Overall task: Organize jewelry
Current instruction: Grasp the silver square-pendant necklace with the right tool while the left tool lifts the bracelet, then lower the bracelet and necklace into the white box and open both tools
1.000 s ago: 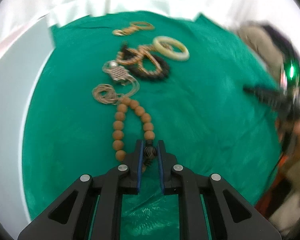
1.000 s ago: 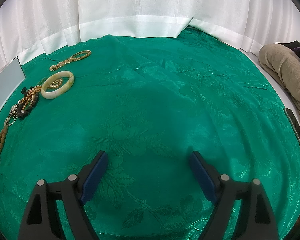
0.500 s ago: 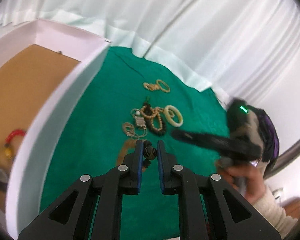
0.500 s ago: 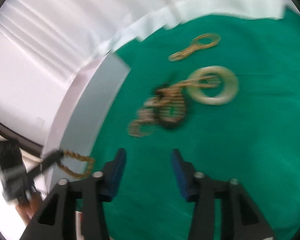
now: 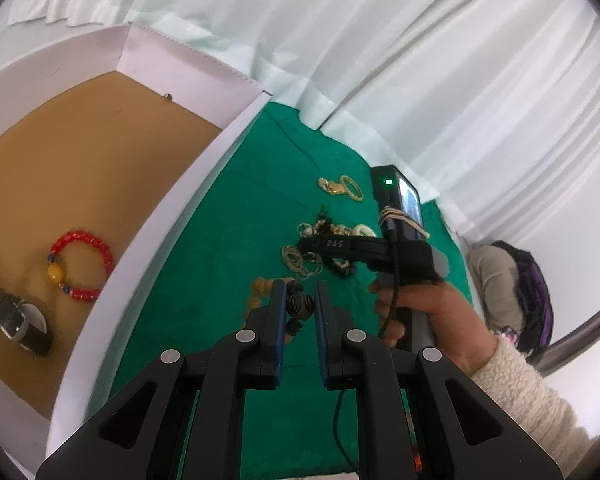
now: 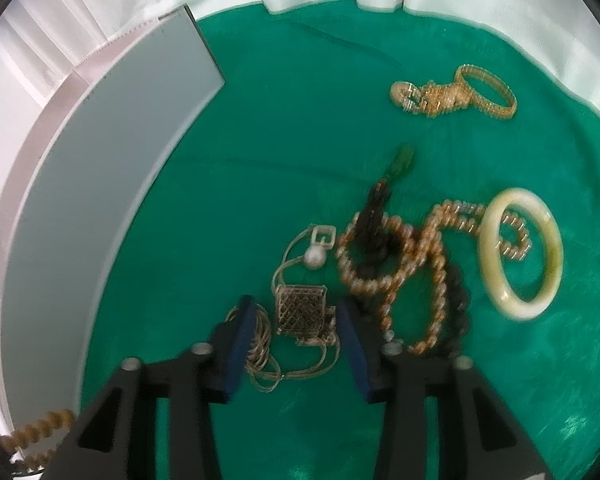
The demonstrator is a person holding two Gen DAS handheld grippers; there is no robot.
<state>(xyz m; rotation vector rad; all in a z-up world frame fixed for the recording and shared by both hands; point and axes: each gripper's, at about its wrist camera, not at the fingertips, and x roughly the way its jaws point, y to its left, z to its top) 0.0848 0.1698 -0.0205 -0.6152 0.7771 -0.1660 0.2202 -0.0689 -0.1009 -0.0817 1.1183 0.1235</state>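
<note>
My left gripper (image 5: 300,300) is shut on the dark striped bead of a wooden bead bracelet (image 5: 260,288), held in the air beside the white box (image 5: 172,208); the bracelet also shows low left in the right wrist view (image 6: 36,436). My right gripper (image 6: 296,316) is open, its jaws on either side of a square filigree pendant (image 6: 302,308) on a thin chain with a pearl (image 6: 314,258). Right of it lie a gold bead necklace (image 6: 396,256), a dark bead bracelet (image 6: 458,304), a pale jade bangle (image 6: 520,252) and a gold bracelet (image 6: 452,94).
The white box has a brown floor holding a red bead bracelet (image 5: 82,264) and a dark watch (image 5: 20,320). Its grey wall (image 6: 100,200) stands left of the jewelry. A green cloth (image 6: 300,100) covers the table. White curtains hang behind. A bag (image 5: 528,292) lies far right.
My left gripper lifted the wooden bead bracelet off the cloth and swung it toward the white box. My right gripper moved left across the cloth, came down over the pendant and narrowed its opening.
</note>
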